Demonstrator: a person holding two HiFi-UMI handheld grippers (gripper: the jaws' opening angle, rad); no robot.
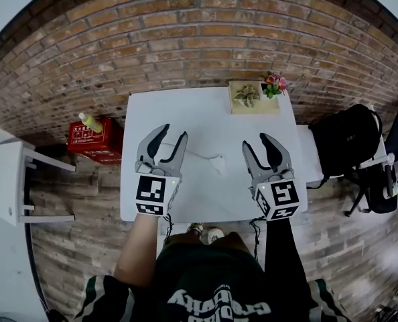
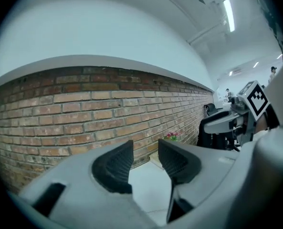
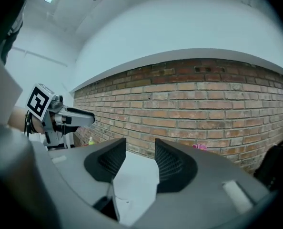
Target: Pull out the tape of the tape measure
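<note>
Head view: both grippers are held up over the white table (image 1: 185,113), side by side and pointing at the far brick wall (image 1: 185,32). The left gripper (image 1: 173,134) has its fingers apart with nothing between them, and so does the right gripper (image 1: 256,141). The tape measure (image 1: 220,164), a small white body, lies on the table between and below the two, a little nearer the right one. A thin pale line runs left from it toward the left gripper, so the long axis goes left–right across the table. The line may be tape drawn out, but it is too fine to confirm. A planter (image 1: 252,98) stands at the far edge, a red box (image 1: 92,139) on the floor at left and a black chair (image 1: 350,139) at right.

Left gripper view: the pads stand open. Only bare table and wall show in the gap, and the tape measure is out of sight.

Right gripper view: the pads are likewise spread and empty — tabletop beyond them, brick and white ceiling above.
</note>
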